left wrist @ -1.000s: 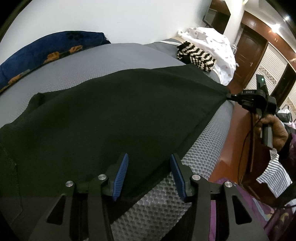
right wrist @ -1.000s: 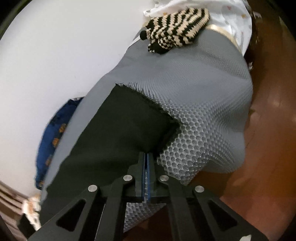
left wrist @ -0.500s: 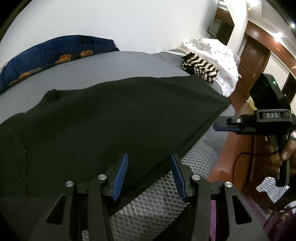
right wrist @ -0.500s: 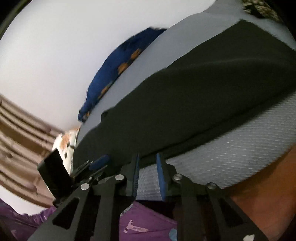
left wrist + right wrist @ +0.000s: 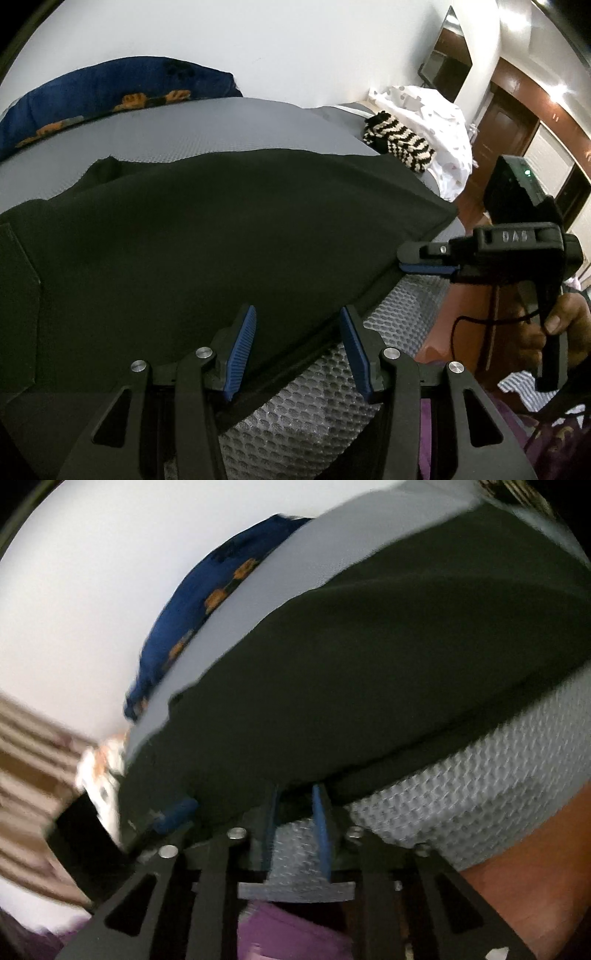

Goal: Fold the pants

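One pair of dark pants point(image 5: 207, 236) lies spread flat along the near edge of the bed point(image 5: 229, 129), long side running left to right, hem end toward the right where it stops near the mattress corner; the near seam hangs just over the honeycomb-mesh side of the mattress point(image 5: 314, 417). Left gripper point(image 5: 298, 354) hovers over that near edge, jaws apart with the seam running between them, pads not pressing on cloth. Right gripper point(image 5: 297, 834) sits low at the same edge further toward the hem, jaws opening, with only mesh and the fabric's lip showing between them, nothing held; right wrist view is blurred so exact contact with the edge is unclear. A hand point(image 5: 554, 332) on the right gripper's handle is visible from the left camera. My read: pants are laid out and smoothed, both grippers are lining up on the near long edge for a fold. Next move calls for both jaws to close on the edge, top and bottom layers together, then lift and carry evenly so the cloth doesn't skew. Further out: a blue patterned pillow point(image 5: 110, 92) at the wall, a striped knit item point(image 5: 399, 140) and white bedding point(image 5: 432, 114) past the hem end.
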The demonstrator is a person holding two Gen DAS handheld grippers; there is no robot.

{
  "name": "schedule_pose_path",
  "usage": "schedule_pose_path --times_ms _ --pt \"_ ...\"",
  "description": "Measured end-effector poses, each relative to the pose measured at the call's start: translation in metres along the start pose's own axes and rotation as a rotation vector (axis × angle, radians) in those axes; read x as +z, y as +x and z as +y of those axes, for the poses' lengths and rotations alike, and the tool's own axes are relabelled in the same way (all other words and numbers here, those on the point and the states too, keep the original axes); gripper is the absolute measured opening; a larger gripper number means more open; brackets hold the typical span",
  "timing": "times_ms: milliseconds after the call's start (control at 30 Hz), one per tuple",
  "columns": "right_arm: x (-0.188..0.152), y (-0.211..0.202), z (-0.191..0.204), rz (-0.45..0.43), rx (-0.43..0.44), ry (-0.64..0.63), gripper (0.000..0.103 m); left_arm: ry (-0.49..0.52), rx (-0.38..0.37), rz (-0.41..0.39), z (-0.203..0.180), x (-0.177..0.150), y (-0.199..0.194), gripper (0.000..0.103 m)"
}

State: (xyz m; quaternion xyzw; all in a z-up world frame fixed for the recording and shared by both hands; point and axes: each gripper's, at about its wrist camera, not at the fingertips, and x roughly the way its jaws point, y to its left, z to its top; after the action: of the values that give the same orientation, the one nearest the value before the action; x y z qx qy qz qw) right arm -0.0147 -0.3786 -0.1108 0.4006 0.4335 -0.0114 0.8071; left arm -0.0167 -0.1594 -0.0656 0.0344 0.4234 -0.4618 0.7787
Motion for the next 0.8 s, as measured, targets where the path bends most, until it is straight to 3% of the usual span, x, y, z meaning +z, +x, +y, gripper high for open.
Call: schedule_pose_path --times_ms 133,233,300,333,433,667,800 --pt "-0.002 0.004 -0.005 -0.035 0.085 0.154 0.038 -0.013 -0.018 -0.005 0.003 0.000 -0.001 0.049" --pt "-0.009 0.006 -0.007 -0.084 0.105 0.219 0.038 -0.012 -0.024 -0.006 0.003 0.000 -0.001 0.049" --pt "-0.011 0.009 -0.010 -0.104 0.121 0.263 0.021 -0.005 -0.025 -0.007 0.003 0.000 -0.002 0.049" --pt "-0.012 0.012 -0.011 -0.089 0.099 0.267 0.006 -0.002 -0.024 -0.008 0.003 0.000 -0.002 0.049" --pt "-0.014 0.015 -0.017 -0.076 0.108 0.307 0.004 -0.006 -0.018 -0.011 0.002 0.000 -0.003 0.049" --pt "-0.012 0.002 -0.009 -0.067 0.113 0.269 0.004 -0.021 0.022 -0.023 0.008 -0.005 -0.022 0.049" --pt "-0.017 0.006 -0.020 -0.041 0.075 0.284 0.001 -0.028 0.046 -0.014 0.016 -0.013 -0.026 0.049"
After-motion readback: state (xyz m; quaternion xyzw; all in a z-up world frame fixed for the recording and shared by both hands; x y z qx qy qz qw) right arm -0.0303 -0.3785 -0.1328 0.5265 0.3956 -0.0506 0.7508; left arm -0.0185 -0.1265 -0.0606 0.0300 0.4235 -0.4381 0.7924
